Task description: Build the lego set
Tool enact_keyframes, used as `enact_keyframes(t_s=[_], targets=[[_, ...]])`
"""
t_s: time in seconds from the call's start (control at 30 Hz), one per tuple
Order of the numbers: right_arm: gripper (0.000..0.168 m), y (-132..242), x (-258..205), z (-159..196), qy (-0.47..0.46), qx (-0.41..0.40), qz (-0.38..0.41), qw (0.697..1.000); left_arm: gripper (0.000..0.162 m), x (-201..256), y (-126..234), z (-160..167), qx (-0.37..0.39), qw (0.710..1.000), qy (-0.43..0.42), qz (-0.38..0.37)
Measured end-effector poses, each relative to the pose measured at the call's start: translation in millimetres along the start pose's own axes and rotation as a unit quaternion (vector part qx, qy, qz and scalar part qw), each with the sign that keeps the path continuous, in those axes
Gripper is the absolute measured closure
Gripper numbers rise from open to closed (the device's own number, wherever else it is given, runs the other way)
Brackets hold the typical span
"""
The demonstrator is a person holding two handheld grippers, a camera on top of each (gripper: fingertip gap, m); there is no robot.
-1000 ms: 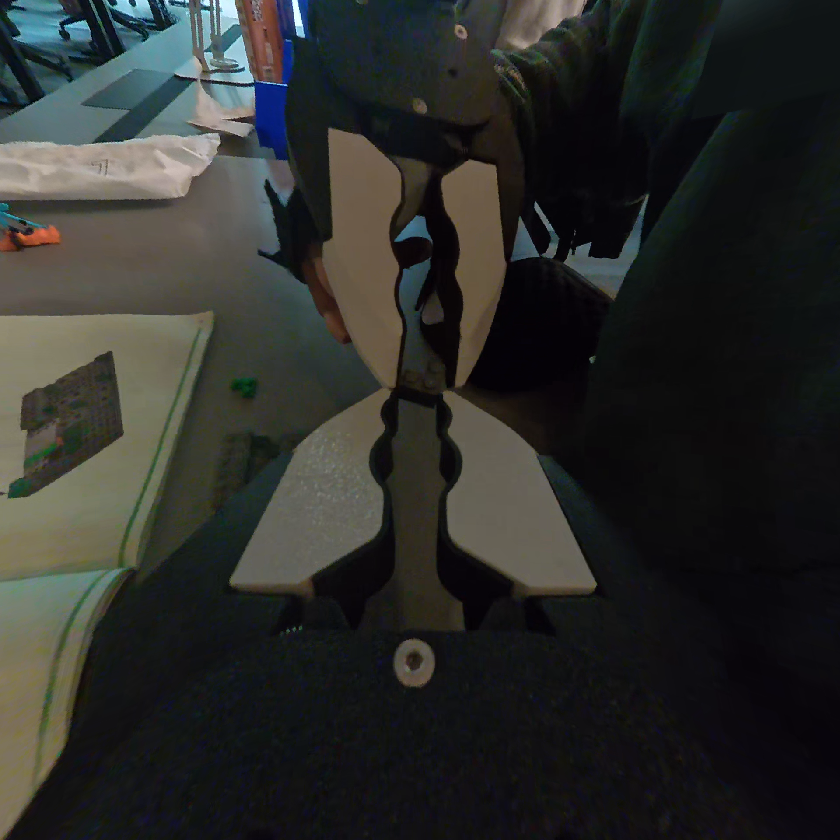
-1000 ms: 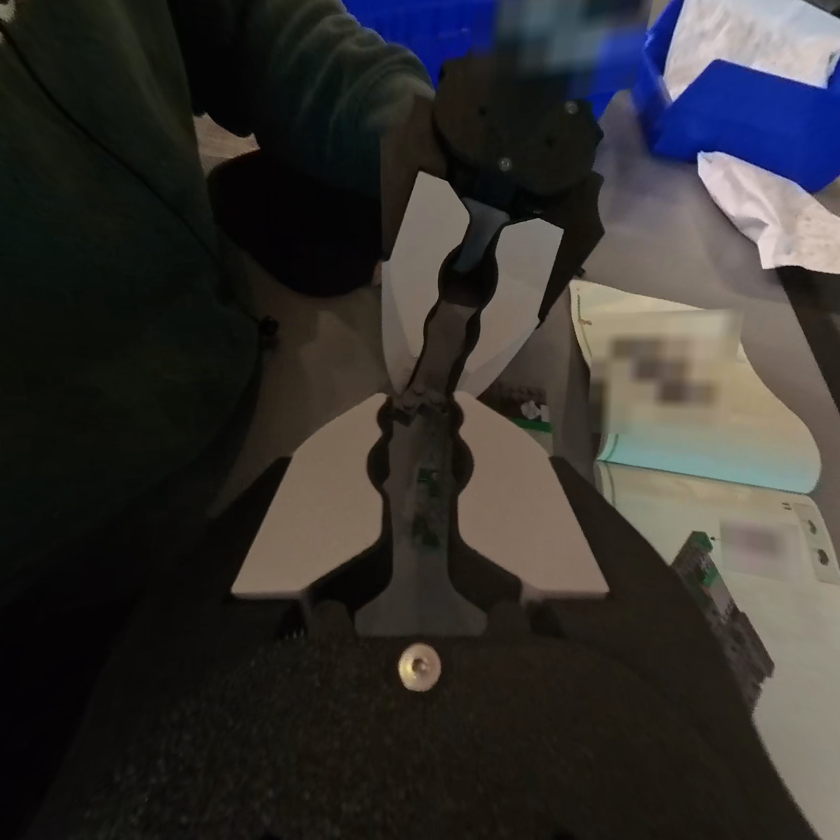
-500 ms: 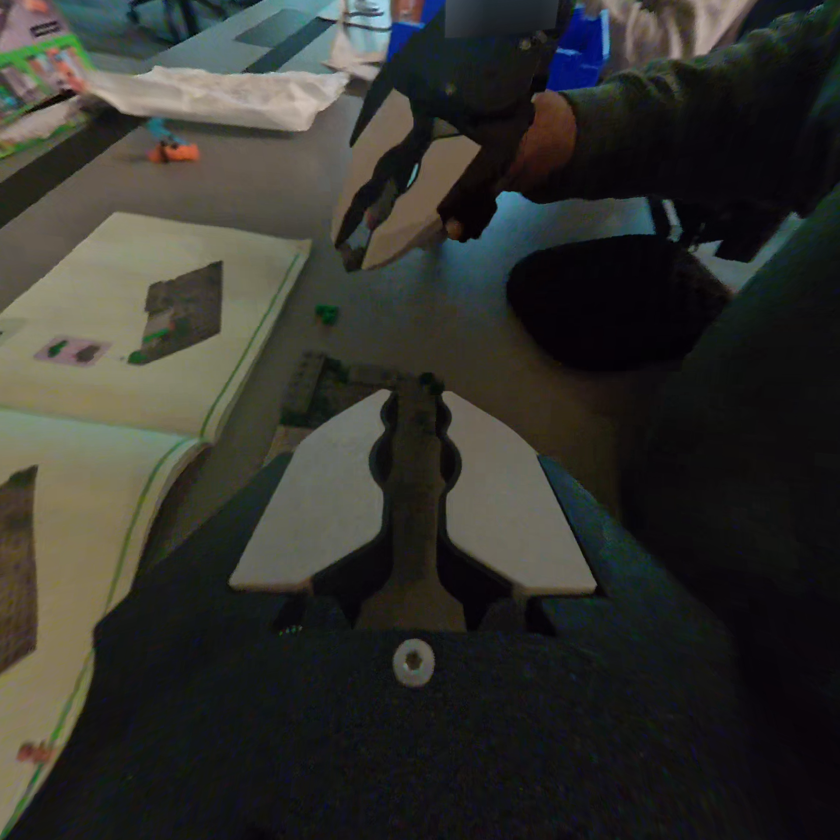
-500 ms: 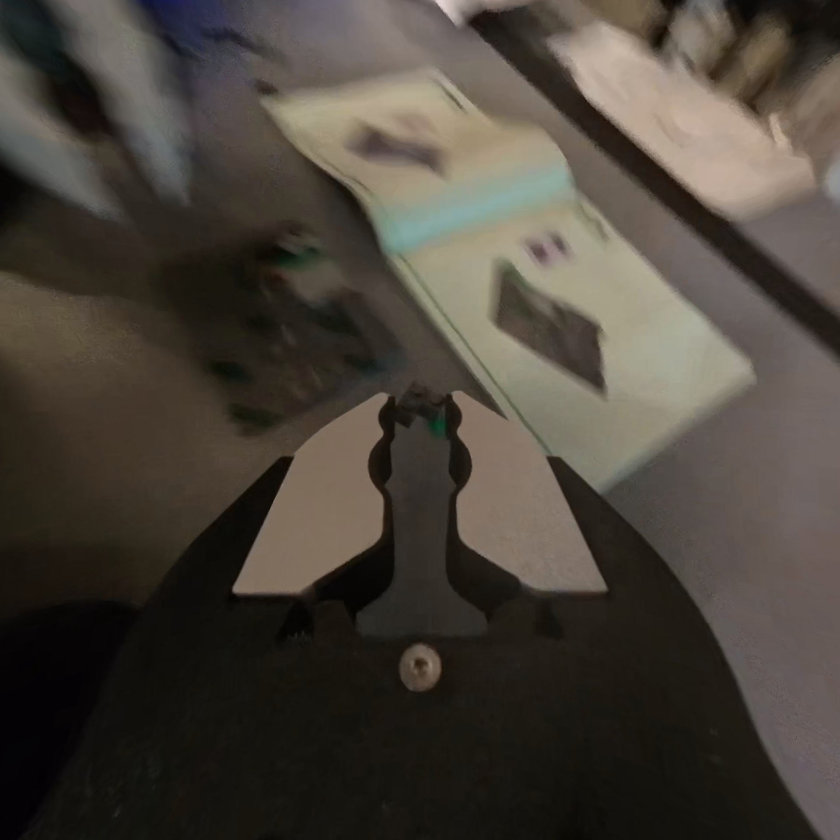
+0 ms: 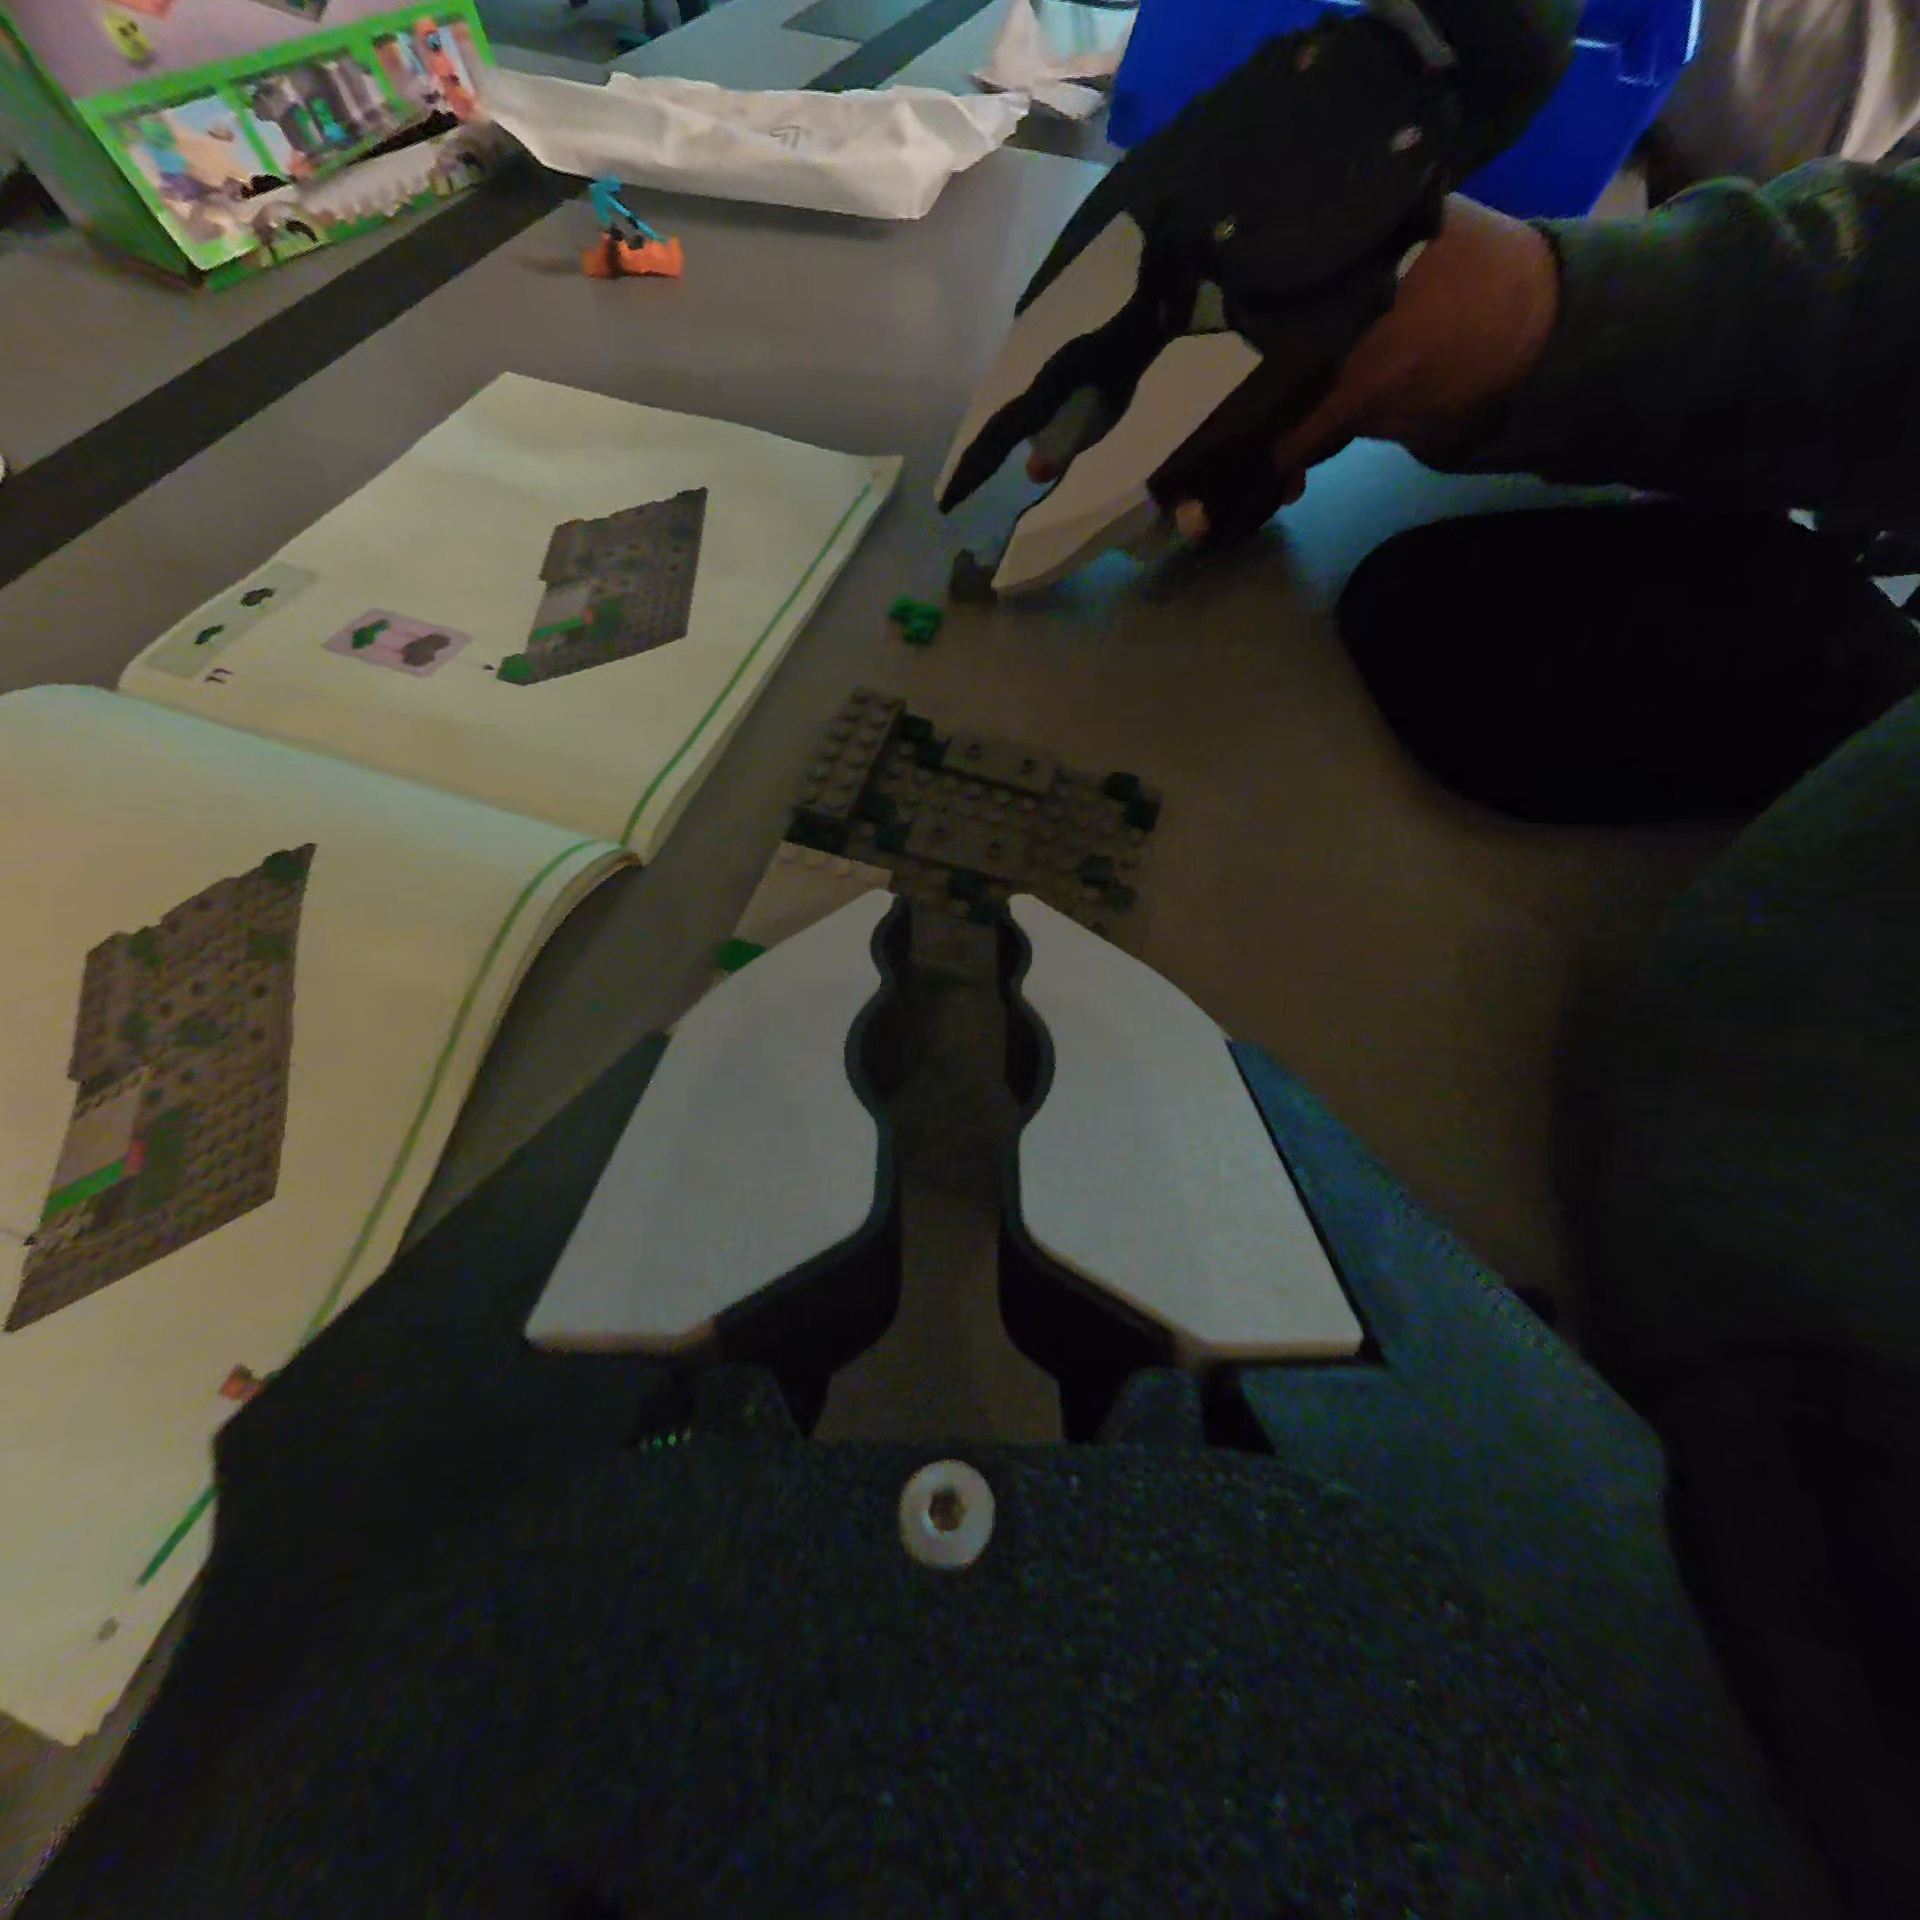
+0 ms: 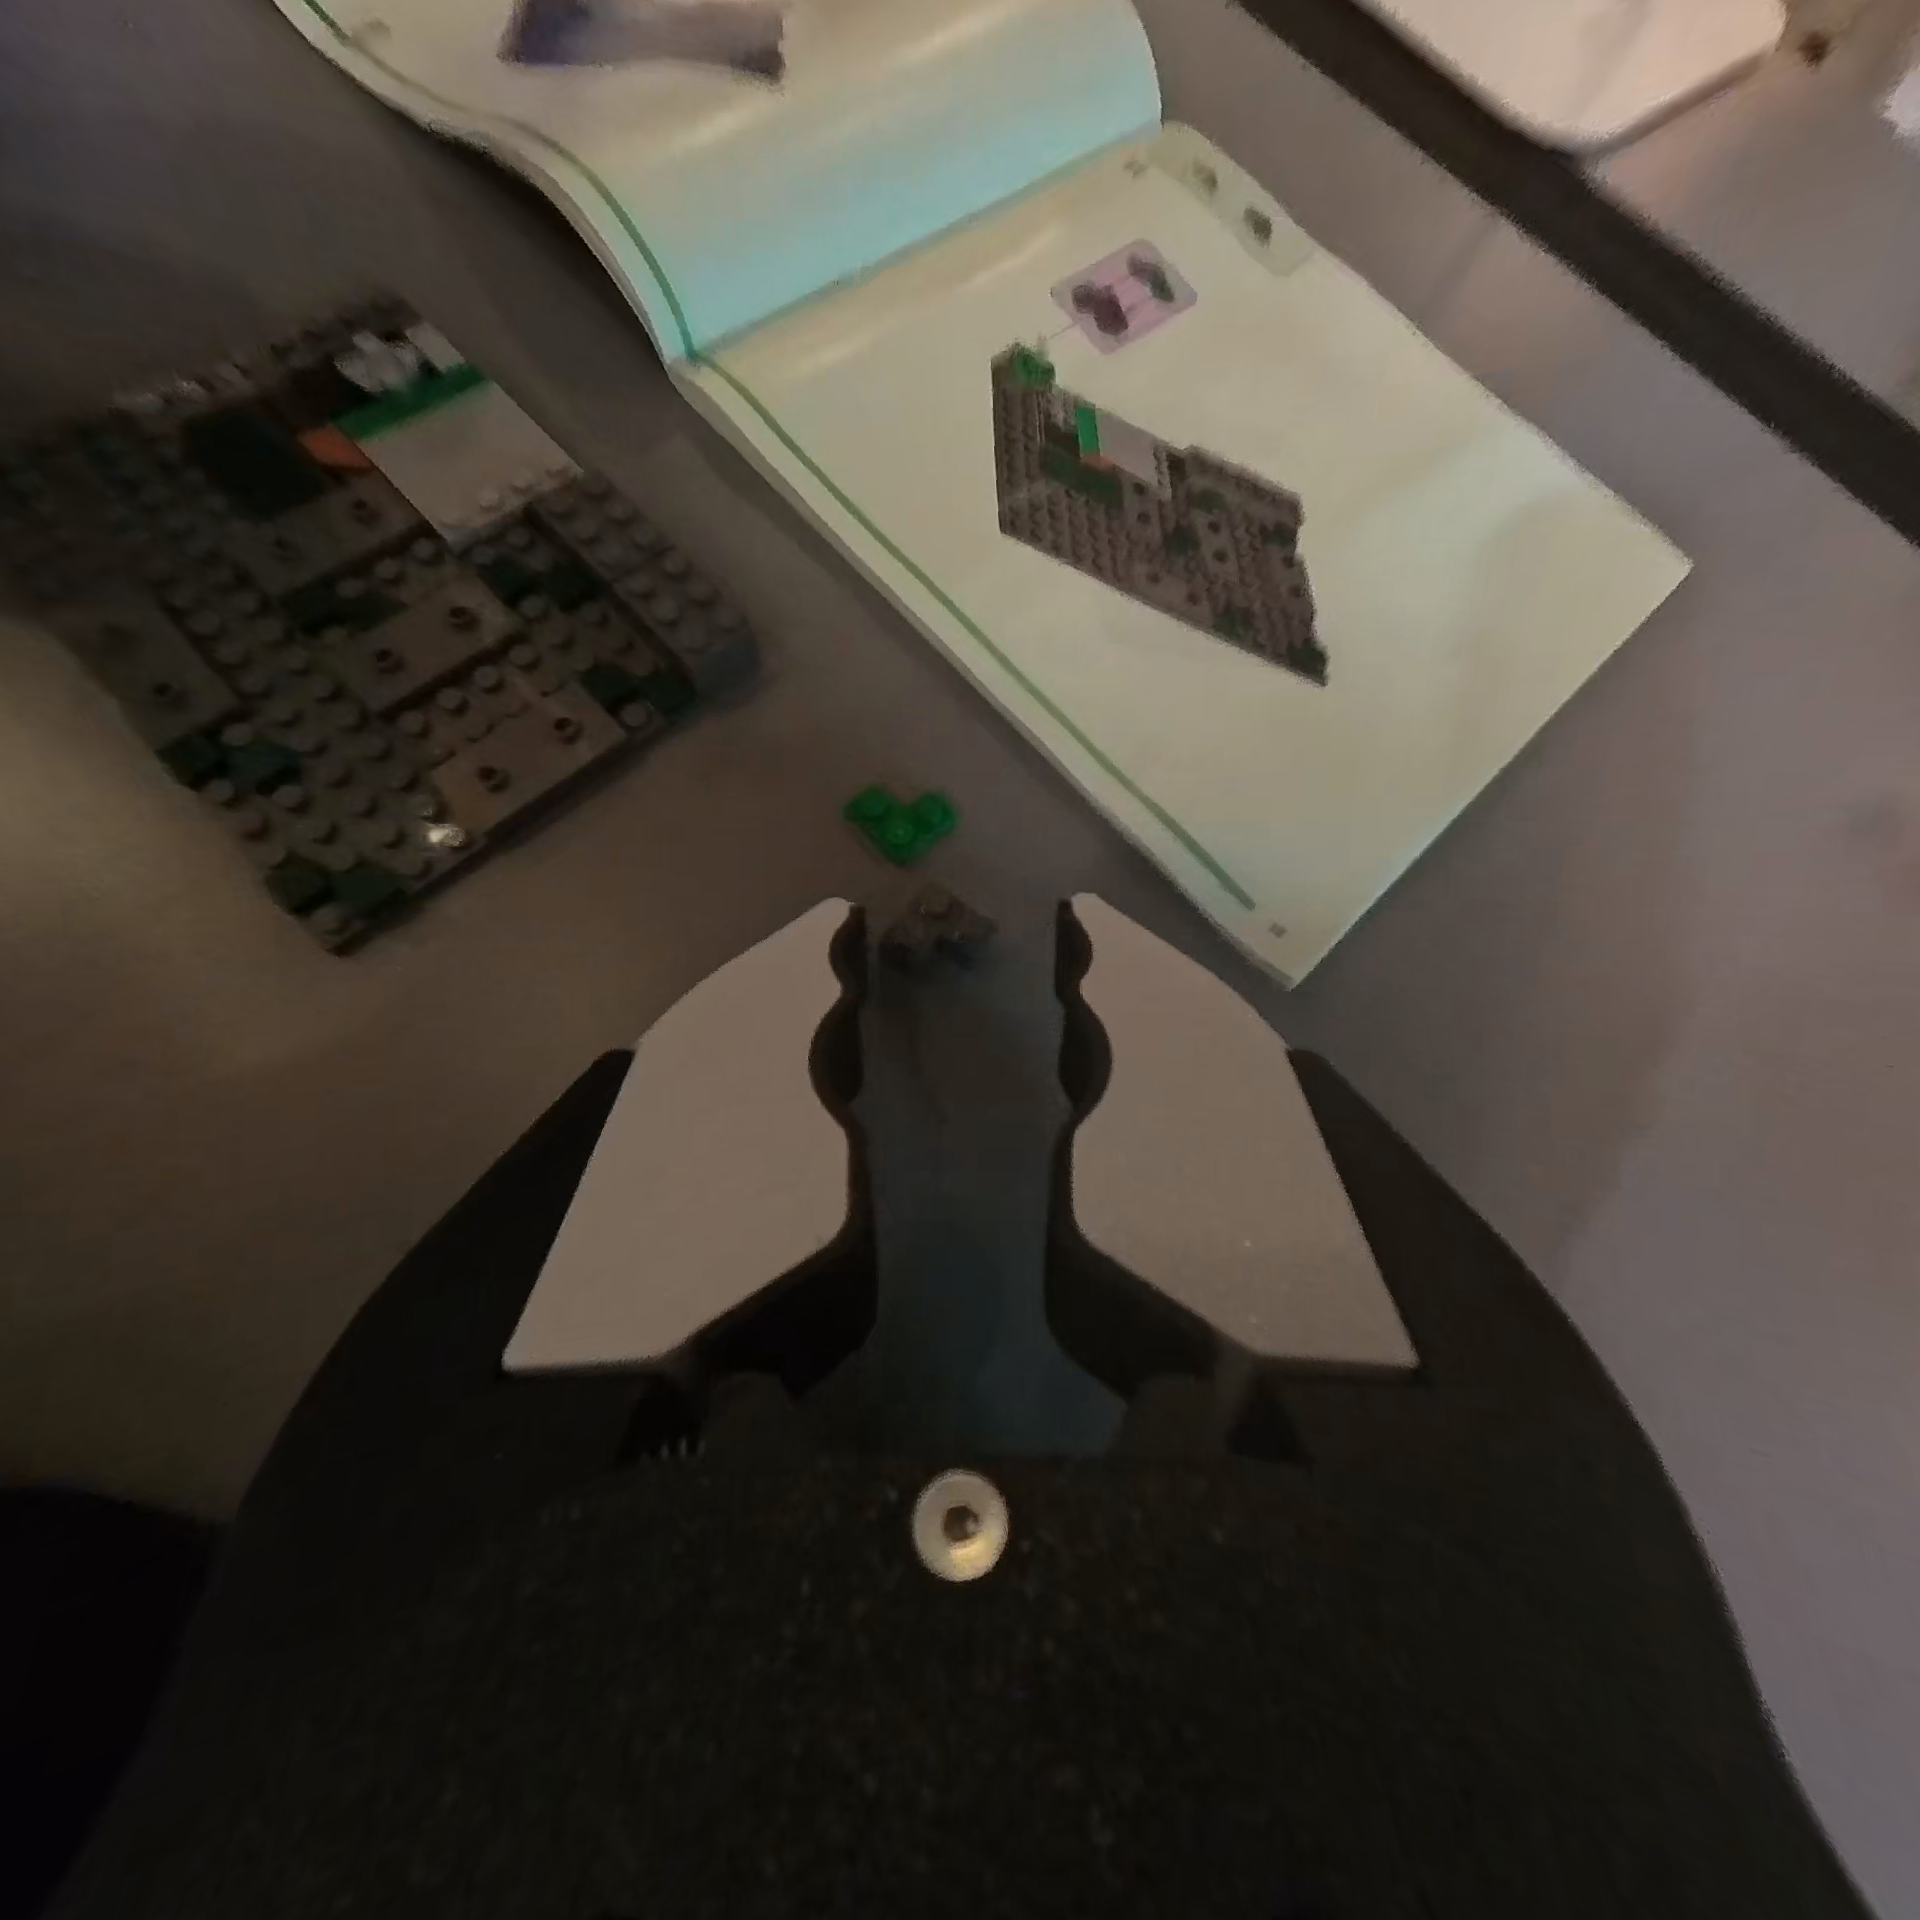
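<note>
The flat grey and dark green lego build (image 5: 977, 810) lies on the grey table and also shows in the right wrist view (image 6: 364, 623). My left gripper (image 5: 953, 904) hovers at its near edge, jaws closed to a narrow gap and empty. My right gripper (image 6: 956, 914) is open. A small dark grey piece (image 6: 930, 930) lies on the table between its tips, touching neither. In the left wrist view the right gripper (image 5: 977, 545) sits beyond the build, with that piece (image 5: 971, 575) at its lower tip. A green corner piece (image 6: 902, 821) lies just ahead of it.
The open instruction booklet (image 5: 468, 623) lies left of the build and shows in the right wrist view (image 6: 1143, 520). At the back are the lego box (image 5: 260, 125), a white paper bag (image 5: 748, 135), a small orange figure (image 5: 632, 249) and a blue bin (image 5: 1558, 114). A person's sleeve (image 5: 1714, 332) is at the right. The tips of one gripper are about 20 centimeters away from the tips of the other. The small orange figure (image 5: 632, 249) is closer to my right gripper, around 25 centimeters from its tips; the left tips are 40 centimeters off.
The grippers were tip to tip over the build, the right shut on a small piece. The right swung to the table by the booklet and opened, leaving the piece. The left drew back.
</note>
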State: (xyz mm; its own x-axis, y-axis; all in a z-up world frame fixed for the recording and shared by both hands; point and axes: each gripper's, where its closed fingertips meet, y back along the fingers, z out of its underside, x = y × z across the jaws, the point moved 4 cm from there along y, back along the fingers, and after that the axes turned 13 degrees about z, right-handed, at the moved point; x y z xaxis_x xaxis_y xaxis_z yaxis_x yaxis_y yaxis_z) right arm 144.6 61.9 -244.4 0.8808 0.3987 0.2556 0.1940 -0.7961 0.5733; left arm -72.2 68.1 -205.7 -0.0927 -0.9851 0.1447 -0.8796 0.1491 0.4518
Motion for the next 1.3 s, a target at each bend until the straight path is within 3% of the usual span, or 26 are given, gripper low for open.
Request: enact_keyframes(t_s=[0.23,0.47,0.57,0.93,1.17,1.3], targets=[[0.134,33.2,-64.0,-22.1,0.082,0.023,-0.138,0.987,0.142,-33.1,11.1,14.1,-0.043,0.999,0.006,-0.033],[0.135,14.6,-109.9,-23.3,0.14,0.013,-0.168,0.976,0.129,-56.5,-5.8,28.2,-0.09,0.994,0.033,0.05],[0.139,9.4,-108.2,-17.7,0.168,-0.005,-0.162,0.973,0.128,-56.0,-15.1,38.3,-0.125,0.989,0.039,0.071],[0.145,4.2,-65.5,-7.0,0.213,-0.032,-0.188,0.958,0.131,-23.4,-20.8,39.4,-0.141,0.986,0.031,0.079],[0.145,6.7,-61.4,-11.9,0.183,-0.016,-0.206,0.961,0.131,-19.5,-20.4,38.2,-0.132,0.988,0.035,0.07],[0.146,16.2,-38.9,-24.4,0.12,0.032,-0.165,0.978,0.134,-19.7,-12.2,22.7,-0.091,0.994,0.032,0.04]])
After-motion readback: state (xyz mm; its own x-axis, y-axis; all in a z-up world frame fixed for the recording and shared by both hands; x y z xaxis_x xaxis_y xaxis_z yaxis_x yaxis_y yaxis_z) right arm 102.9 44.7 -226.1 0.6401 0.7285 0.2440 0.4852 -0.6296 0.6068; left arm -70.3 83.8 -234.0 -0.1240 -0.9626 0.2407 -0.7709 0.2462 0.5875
